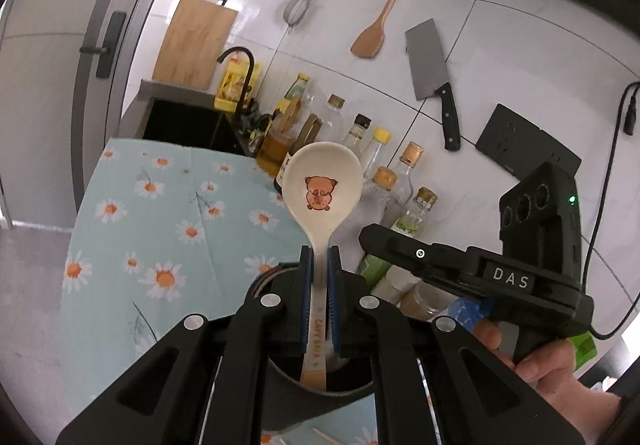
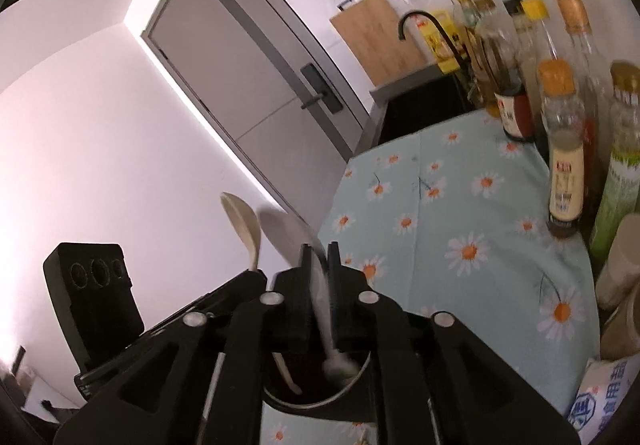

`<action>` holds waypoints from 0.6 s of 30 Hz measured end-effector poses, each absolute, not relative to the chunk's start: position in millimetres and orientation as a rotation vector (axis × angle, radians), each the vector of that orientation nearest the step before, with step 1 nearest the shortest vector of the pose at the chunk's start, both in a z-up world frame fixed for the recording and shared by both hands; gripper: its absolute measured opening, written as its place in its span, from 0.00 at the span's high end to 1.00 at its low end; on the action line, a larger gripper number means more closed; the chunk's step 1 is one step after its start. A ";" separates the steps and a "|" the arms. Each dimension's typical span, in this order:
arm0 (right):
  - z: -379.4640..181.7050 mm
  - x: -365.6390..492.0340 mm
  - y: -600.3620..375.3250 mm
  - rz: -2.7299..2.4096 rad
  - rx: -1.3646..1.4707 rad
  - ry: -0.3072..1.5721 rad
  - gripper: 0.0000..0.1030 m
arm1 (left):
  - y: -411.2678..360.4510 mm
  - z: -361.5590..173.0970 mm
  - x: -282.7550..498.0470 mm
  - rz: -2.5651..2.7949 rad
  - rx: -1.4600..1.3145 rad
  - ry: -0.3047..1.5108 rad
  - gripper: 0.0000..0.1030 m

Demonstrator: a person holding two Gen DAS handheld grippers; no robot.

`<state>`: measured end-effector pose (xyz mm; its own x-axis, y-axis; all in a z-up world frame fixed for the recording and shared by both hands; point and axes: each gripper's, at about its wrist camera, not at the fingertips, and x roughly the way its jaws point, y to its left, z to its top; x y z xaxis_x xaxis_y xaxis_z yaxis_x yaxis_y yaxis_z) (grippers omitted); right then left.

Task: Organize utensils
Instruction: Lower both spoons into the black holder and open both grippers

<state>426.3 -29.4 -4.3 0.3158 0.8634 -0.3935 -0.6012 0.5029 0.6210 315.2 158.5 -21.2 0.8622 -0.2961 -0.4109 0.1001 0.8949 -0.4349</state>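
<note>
While each claw grips a spoon, left claw [image 1: 320, 257], right claw [image 2: 320, 253], daisy tablecloth [image 1: 160, 229], tiled wall [image 1: 500, 25]

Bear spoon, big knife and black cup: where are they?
bear spoon [image 1: 322, 184], left wrist view, on its bowl.
big knife [image 1: 426, 61], left wrist view, on its blade.
black cup [image 2: 362, 368], right wrist view, on its rim.

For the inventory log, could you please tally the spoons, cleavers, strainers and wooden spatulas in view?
Spoons: 2, the bear spoon in the left gripper and the plain spoon in the right gripper
Cleaver: 1
Strainer: 1
Wooden spatula: 1
Total: 5
</note>
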 end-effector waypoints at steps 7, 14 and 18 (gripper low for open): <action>-0.3 424.5 -40.7 0.987 0.439 0.766 0.78 | 159.6 -21.3 307.2 -0.204 -0.426 0.508 0.85; 4.8 415.8 -48.9 0.984 0.447 0.756 0.78 | 158.3 -18.4 296.6 -0.194 -0.430 0.506 0.84; 8.5 408.9 -51.3 0.990 0.444 0.752 0.78 | 158.4 -13.0 287.9 -0.190 -0.435 0.498 0.78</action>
<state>408.9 -51.3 8.5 0.3331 0.8705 -0.3622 -0.5821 0.4921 0.6474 287.9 158.4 -13.0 0.8636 -0.2795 -0.4196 0.0713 0.8917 -0.4470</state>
